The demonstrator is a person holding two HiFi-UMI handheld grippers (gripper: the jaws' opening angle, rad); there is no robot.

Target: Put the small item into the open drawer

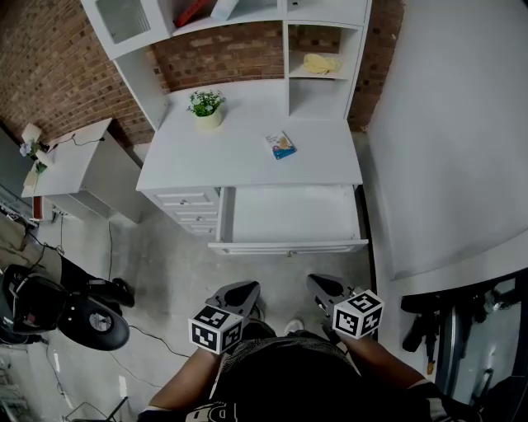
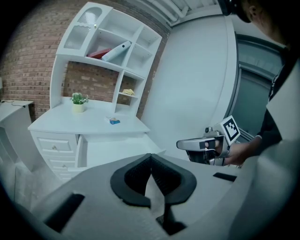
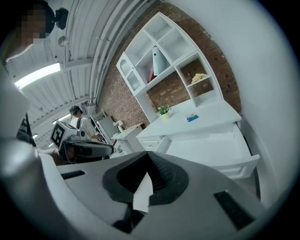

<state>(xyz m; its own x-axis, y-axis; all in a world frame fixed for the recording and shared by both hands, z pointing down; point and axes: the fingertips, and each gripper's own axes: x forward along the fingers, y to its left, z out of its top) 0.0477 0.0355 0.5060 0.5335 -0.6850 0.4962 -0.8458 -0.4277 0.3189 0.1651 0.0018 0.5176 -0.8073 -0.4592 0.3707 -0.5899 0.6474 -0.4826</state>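
1. A small green potted plant in a pale pot [image 1: 205, 108] is standing at the back left of a white desk worktop [image 1: 239, 161], in front of a red brick wall [image 1: 219, 53].
2. The small item, a flat blue and white packet [image 1: 281, 145], is lying on the worktop to the right of the plant, well apart from it.
3. Below the worktop's front edge, a wide white drawer [image 1: 289, 246] is standing pulled out, showing its white floor. The packet is sitting on the worktop behind it, not inside it.
4. A soft yellow object [image 1: 320, 63] is resting in an open compartment of the white shelf unit [image 1: 326, 21] at the back right.
5. The left gripper [image 1: 240, 290], grey with black pads and a marker cube, is hovering in front of the drawer, well apart from it. Its jaws are pressing together, gripping nothing.
6. The right gripper [image 1: 324, 287] is hovering just beside the left one, also pointing toward the drawer. Its jaws are fully closed and holding nothing.
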